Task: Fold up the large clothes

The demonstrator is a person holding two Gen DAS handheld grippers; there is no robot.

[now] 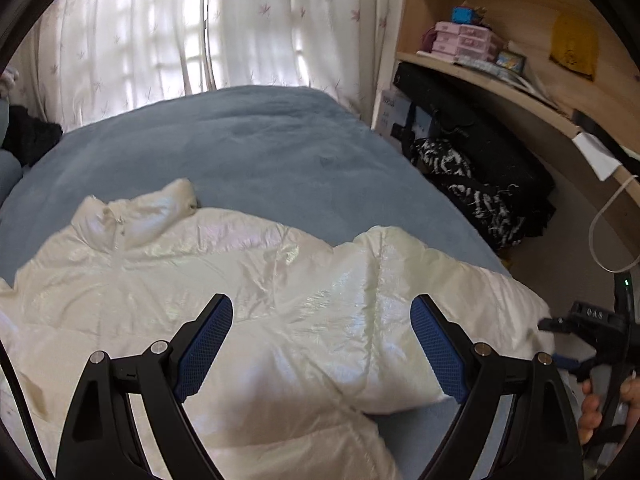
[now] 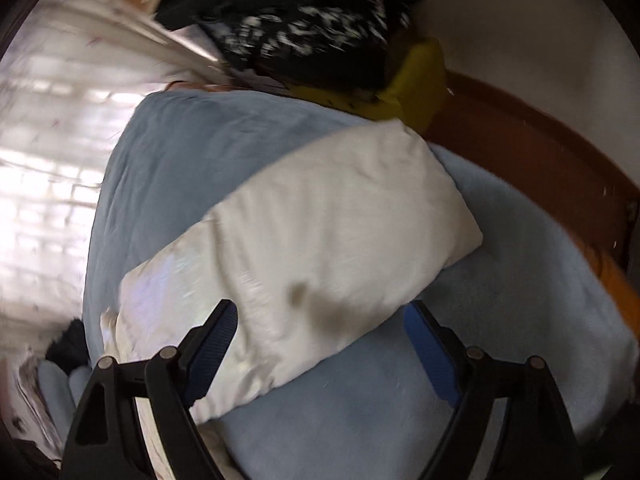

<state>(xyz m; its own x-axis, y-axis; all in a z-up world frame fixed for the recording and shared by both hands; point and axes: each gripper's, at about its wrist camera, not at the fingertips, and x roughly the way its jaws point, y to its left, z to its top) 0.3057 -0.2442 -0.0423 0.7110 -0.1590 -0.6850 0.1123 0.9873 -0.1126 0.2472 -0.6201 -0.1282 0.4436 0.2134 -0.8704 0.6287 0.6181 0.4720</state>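
Right now I count one white puffer jacket [image 1: 240, 288] spread on the blue bedcover [image 1: 240, 144], lying directly ahead of and under my left gripper [image 1: 322, 320]; its two blue-padded fingers [image 1: 204, 344] stand wide apart, holding nothing, with the jacket's collar ahead to the left. My right gripper [image 2: 320, 332] is likewise spread and empty; one sleeve [image 2: 320, 240] of the jacket lies across the cover just ahead of its fingers, though this view is blurred; beyond it sits one black-and-white patterned bundle [image 2: 304, 36].

Blue-covered bed [image 1: 248, 140] before backlit floral curtains [image 1: 160, 28], wooden shelves [image 1: 500, 76] beside.
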